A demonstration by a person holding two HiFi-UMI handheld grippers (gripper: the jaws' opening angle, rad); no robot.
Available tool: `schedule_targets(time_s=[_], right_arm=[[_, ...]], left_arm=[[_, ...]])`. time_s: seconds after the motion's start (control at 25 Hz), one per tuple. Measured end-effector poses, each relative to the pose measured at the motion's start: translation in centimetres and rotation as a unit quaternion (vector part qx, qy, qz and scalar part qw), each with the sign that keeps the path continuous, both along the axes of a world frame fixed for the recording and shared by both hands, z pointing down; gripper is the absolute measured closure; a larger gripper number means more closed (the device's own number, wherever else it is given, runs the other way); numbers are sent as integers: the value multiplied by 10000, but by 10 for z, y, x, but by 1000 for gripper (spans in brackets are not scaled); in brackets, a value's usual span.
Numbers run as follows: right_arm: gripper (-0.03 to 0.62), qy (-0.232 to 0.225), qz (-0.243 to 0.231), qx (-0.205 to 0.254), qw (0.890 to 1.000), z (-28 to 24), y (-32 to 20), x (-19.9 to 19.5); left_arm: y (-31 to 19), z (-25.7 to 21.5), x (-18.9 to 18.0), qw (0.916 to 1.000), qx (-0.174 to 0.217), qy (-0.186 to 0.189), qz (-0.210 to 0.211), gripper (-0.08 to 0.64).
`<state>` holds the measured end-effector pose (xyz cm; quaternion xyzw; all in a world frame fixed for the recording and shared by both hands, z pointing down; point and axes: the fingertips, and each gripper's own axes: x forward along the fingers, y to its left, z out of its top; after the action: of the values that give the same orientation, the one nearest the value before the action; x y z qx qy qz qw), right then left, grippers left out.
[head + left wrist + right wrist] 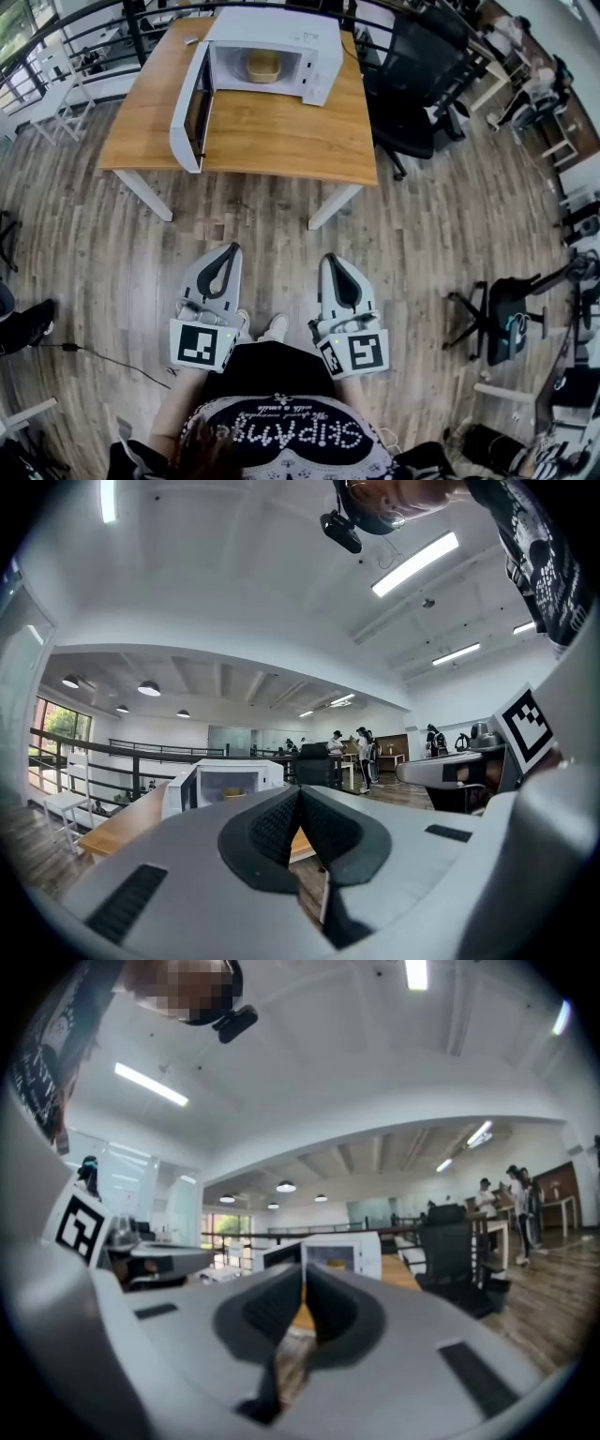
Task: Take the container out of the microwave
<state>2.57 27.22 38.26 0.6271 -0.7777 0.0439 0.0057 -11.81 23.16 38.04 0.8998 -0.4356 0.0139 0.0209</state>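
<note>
A white microwave (272, 47) stands on a wooden table (281, 141) ahead of me, with its door (192, 108) swung wide open to the left. A tan container (263, 66) sits inside the cavity. Both grippers hang low over the wooden floor, well short of the table. In the head view my left gripper (231, 247) and right gripper (334, 258) are side by side, both shut and empty. The left gripper view looks over its closed tips (300, 791) to the microwave (230, 778) and the container (232, 793). The right gripper (305, 1271) also faces the microwave (342, 1251).
A black office chair (412, 89) stands at the table's right side, and another black chair (506, 319) sits at the far right. A white chair (61, 80) and a railing are to the left. A cable (103, 356) lies on the floor. People stand in the background.
</note>
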Motion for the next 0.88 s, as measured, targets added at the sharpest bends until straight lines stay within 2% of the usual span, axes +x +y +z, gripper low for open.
schedule_targets(time_s=[0.12, 0.44, 0.6, 0.88], right_arm=[[557, -75, -115, 85, 9999, -1, 1, 4], [557, -237, -195, -52, 9995, 15, 13, 34], [557, -299, -307, -117, 9990, 22, 24, 46], [557, -422, -277, -109, 9987, 24, 22, 59]], left_arm=[[1, 0, 8, 10000, 28, 26, 7, 528], [13, 2, 30, 9998, 147, 121, -3, 528], [26, 10, 40, 9999, 50, 162, 26, 528], [23, 8, 53, 9999, 69, 79, 31, 528]])
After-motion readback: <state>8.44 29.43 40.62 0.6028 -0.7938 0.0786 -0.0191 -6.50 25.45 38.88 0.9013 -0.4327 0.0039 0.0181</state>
